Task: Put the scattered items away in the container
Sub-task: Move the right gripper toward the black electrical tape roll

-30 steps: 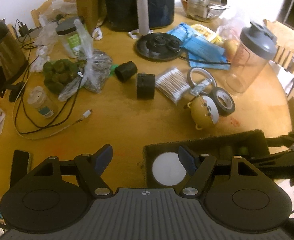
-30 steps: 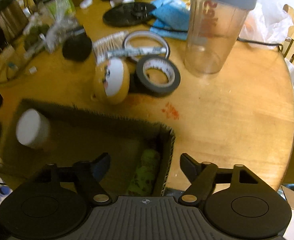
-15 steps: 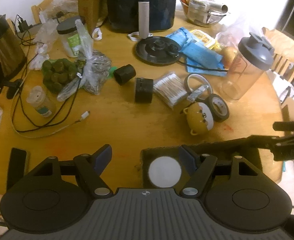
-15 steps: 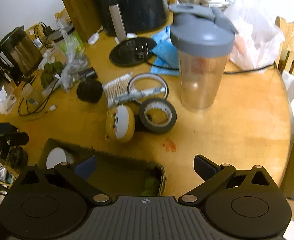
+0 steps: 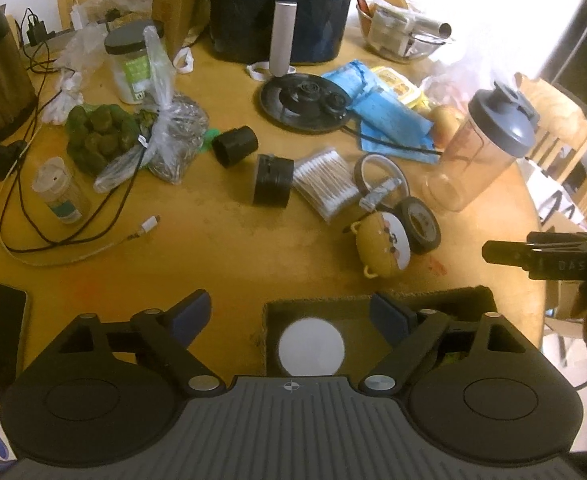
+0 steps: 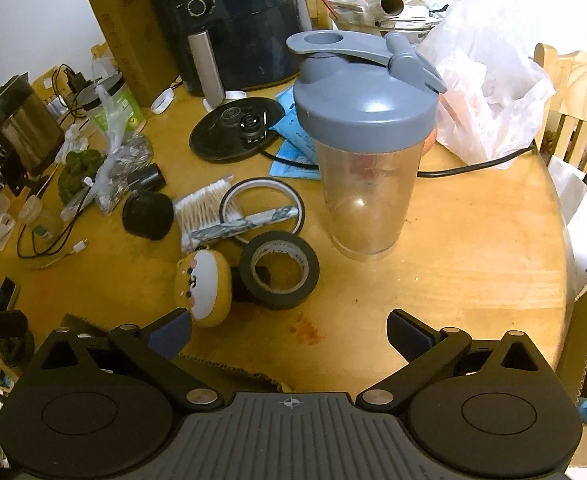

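Observation:
A dark cardboard box [image 5: 377, 300] sits at the table's near edge, holding a white round lid [image 5: 311, 347]; its torn rim shows in the right wrist view [image 6: 229, 370]. Scattered beyond it lie a yellow cartoon pouch [image 5: 381, 249] [image 6: 205, 282], a black tape roll [image 5: 419, 224] [image 6: 279, 274], a pack of cotton swabs [image 5: 325, 188] [image 6: 203, 210], and two black cylinders [image 5: 272, 180] [image 5: 234, 146]. My left gripper [image 5: 289, 316] is open and empty above the box's left side. My right gripper [image 6: 289, 332] is open and empty, raised above the box's right end; it shows at the right edge of the left wrist view [image 5: 549, 258].
A clear shaker bottle with a grey lid [image 6: 367, 144] stands right of the tape. A black air fryer [image 5: 279, 4], a round black base [image 5: 305, 102], a kettle [image 6: 17, 128], cables [image 5: 73, 240], bags and a phone [image 5: 3, 332] crowd the table. A chair [image 6: 573, 92] stands at right.
Both grippers have risen and pulled back from the box. The right gripper has opened wider and tilted up toward the shaker, so the box has mostly dropped below its view.

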The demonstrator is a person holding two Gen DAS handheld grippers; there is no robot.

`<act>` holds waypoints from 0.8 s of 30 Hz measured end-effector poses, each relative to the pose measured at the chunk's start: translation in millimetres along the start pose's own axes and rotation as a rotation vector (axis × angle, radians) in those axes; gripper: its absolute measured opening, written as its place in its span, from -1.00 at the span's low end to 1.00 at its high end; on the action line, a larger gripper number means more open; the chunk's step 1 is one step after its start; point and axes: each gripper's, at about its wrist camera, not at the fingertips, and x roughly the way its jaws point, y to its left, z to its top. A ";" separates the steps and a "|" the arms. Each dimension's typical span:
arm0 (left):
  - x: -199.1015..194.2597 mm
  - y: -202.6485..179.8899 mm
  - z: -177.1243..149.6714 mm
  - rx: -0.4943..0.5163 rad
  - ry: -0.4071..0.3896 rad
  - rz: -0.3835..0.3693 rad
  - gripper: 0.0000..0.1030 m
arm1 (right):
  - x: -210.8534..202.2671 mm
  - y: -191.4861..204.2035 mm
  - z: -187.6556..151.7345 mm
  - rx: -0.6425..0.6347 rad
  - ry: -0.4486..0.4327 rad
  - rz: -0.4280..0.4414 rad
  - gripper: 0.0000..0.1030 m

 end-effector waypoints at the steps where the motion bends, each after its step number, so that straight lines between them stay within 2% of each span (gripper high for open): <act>1: -0.5 0.3 0.8 0.005 -0.012 0.004 0.83 | 1.4 -0.4 1.3 0.004 -0.002 0.001 1.00; 3: -2.6 0.7 1.6 0.019 -0.045 0.004 1.00 | 5.3 -1.4 3.9 0.012 -0.005 -0.003 1.00; 6: -3.3 1.0 2.1 0.033 -0.061 -0.012 1.00 | 13.6 -2.2 8.6 0.033 -0.004 -0.006 1.00; 12: 3.8 4.4 -3.1 0.047 -0.014 -0.032 1.00 | 35.5 -4.5 16.2 0.099 0.004 0.016 1.00; 16: 3.7 8.1 -5.9 0.054 -0.006 -0.020 1.00 | 50.7 -2.9 21.4 0.114 0.006 -0.008 1.00; 24: 9.0 21.3 -5.8 0.026 0.039 -0.026 1.00 | 80.5 0.7 29.5 0.155 0.025 0.016 0.98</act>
